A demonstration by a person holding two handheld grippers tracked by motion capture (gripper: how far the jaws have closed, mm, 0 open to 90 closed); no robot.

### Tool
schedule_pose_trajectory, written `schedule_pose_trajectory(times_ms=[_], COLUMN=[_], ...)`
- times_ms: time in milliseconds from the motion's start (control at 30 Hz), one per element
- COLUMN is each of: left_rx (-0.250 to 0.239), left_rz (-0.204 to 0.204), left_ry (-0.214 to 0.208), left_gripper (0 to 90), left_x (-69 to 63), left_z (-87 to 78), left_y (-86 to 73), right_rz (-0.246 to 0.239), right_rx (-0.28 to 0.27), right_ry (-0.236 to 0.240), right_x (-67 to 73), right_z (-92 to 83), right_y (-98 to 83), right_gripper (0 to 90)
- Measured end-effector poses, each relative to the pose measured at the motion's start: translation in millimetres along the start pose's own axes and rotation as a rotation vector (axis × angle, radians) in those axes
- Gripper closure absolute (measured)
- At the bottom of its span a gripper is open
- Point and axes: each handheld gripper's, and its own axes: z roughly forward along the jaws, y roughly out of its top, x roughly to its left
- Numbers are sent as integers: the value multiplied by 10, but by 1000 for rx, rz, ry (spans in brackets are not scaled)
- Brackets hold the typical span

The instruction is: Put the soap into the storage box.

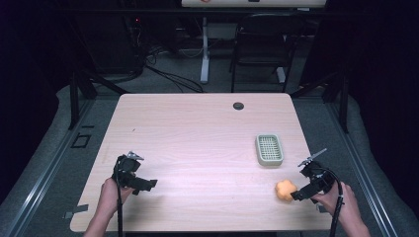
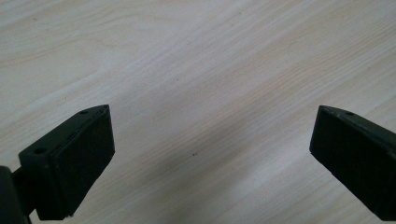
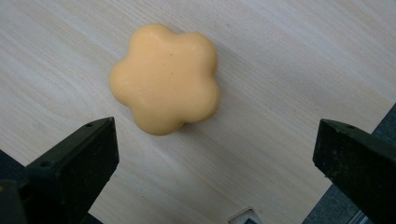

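Resting near the table's front corners, the two grippers are held well apart: the left gripper hangs over bare wood with its jaws spread wide and nothing between them, and its own view shows pale, streaked grain ahead of the jaws with one tiny dark speck. The right gripper is likewise wide open and grips nothing — in its own view an orange flower-shaped piece with rounded lobes lies on the wood just ahead of the jaws, nearer the left jaw than the right, touching neither. From above, that piece sits just beside the right gripper's tips, toward the table's middle. Beyond the right gripper, farther up the table, stands a small pale green tray with a slotted grid inside. The table is light wood laminate with rounded corners and a dark round grommet near its far edge. Around it the room is dim — grey carpet, black cables across the floor, a black chair behind the table, and dark curtains at both sides.
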Motion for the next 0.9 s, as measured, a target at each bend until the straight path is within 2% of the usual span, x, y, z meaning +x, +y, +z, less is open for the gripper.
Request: schedule_pose_trajectory(times_ms=[100, 133, 167, 200, 267, 333, 400, 467, 500, 533, 600, 633, 667, 767, 800, 833, 900], left_rx=[-7, -6, -6, -7, -8, -7, -7, -7, -7, -3, -3, -1, -3, -3, -4, -5, -7], left_rz=[3, 3, 3, 5, 10, 6, 12, 11, 12, 14, 10, 11, 8, 9, 10, 13, 13], left_ry=[3, 1, 1, 1, 2, -1, -3, -3, -4, -6, -7, -8, -8, -9, -9, -10, -6], left_gripper=[0, 0, 0, 0, 0, 0, 0, 0, 0, 0, 0, 0, 0, 0, 0, 0, 0], left_x=[-7, -7, -7, -8, -7, -8, -8, -14, -16, -14, -19, -17, -18, -15, -16, -15, -17], left_z=[1, 2, 2, 4, 4, 5, 0, 0, 1, -1, 0, 1, 3, 2, 5, 6, 10], left_y=[0, 0, 0, 0, 3, 0, 2, 5, 5, 7, 7, 7, 6, 7, 8, 9, 8], right_rz=[4, 9, 9, 1, 1, 9, -2, 2, 18, -6, 7, -15, -15, -23, -13, -28, -23], right_rx=[-6, -17, -17, -3, 0, -8, 2, -2, -21, 1, -16, 5, 7, 9, -8, 6, 1], right_ry=[-7, 14, 14, -1, -6, 8, -10, 2, 3, 2, -6, 13, 2, 5, 17, 2, 11], right_x=[17, 22, 22, 24, 23, 24, 17, 29, 48, 43, 58, 63, 68, 79, 98, 95, 108], right_z=[-12, -13, -13, -24, -31, -29, -37, -33, -20, -34, -18, -25, -20, -17, -10, -18, -9], right_y=[4, 7, 7, 11, 14, 14, 19, 25, 21, 37, 33, 56, 60, 82, 94, 107, 116], right_gripper=[0, 0, 0, 0, 0, 0, 0, 0, 0, 0, 0, 0, 0, 0, 0, 0, 0])
